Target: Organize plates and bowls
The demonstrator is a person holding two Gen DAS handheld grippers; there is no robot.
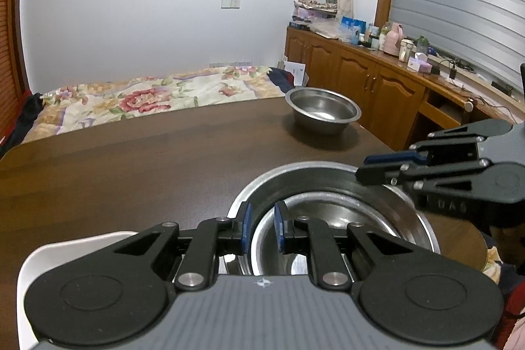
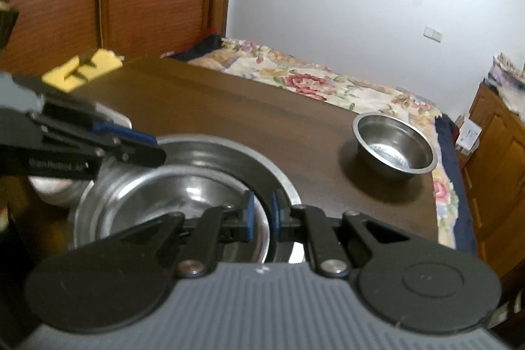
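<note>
A steel bowl (image 1: 331,218) sits nested inside a larger steel bowl (image 1: 315,176) near the table's front edge; the pair also shows in the right wrist view, inner bowl (image 2: 170,195) and outer bowl (image 2: 249,159). My left gripper (image 1: 262,227) has its jaws slightly apart astride the inner bowl's left rim. My right gripper (image 2: 262,214) straddles that bowl's right rim the same way, and also shows in the left wrist view (image 1: 377,168). A small steel bowl (image 1: 323,110) stands alone at the table's far right; it also appears in the right wrist view (image 2: 395,148).
The table is dark wood (image 1: 137,159). A white plate (image 1: 55,255) lies at the front left under my left gripper. A yellow object (image 2: 85,68) sits at the table's far left corner. A bed (image 1: 147,97) lies behind, wooden cabinets (image 1: 361,74) to the right.
</note>
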